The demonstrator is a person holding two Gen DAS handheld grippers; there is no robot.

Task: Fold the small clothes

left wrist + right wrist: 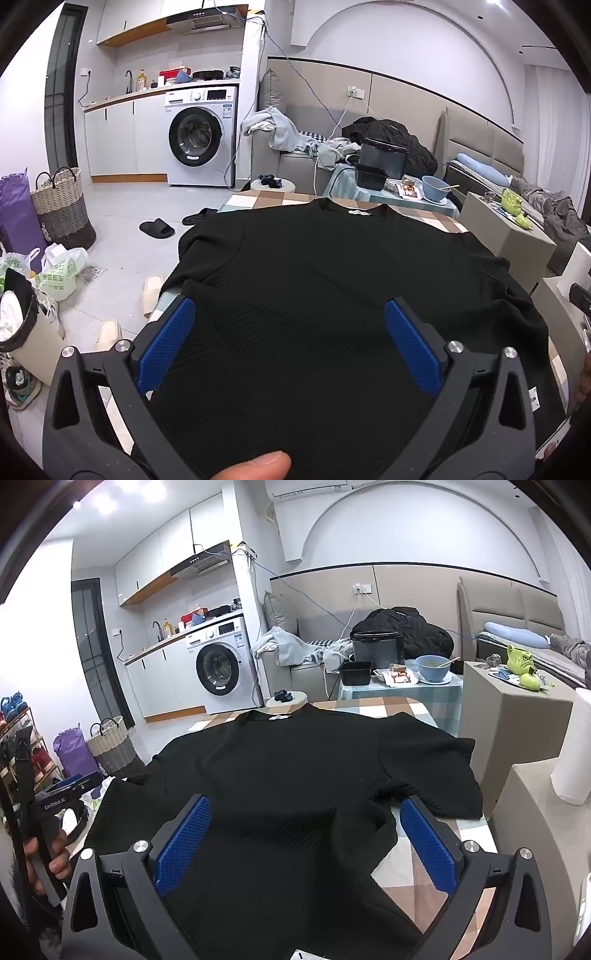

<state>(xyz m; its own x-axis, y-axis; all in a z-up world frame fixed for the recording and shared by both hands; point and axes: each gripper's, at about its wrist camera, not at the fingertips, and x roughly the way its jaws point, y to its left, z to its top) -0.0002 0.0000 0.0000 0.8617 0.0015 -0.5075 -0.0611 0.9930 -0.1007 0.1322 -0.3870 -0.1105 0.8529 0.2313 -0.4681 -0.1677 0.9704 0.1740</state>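
Left wrist: left gripper [288,343] gaping wide, nothing pinched, poised over black tee [314,266] spread flat on checked table [258,197]; could snag both layers if closed mid-body

Right wrist: right gripper [304,842] likewise wide, empty, near rumpled hem by right sleeve [432,771]; may fold crease in w/o smoothing

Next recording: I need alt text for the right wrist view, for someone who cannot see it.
A black ribbed shirt lies spread flat, collar away from the camera, on a checkered table, with the open right claw and its blue pads over the near hem. Behind are a washing machine and a cluttered sofa; at left a hand holds the other gripper.
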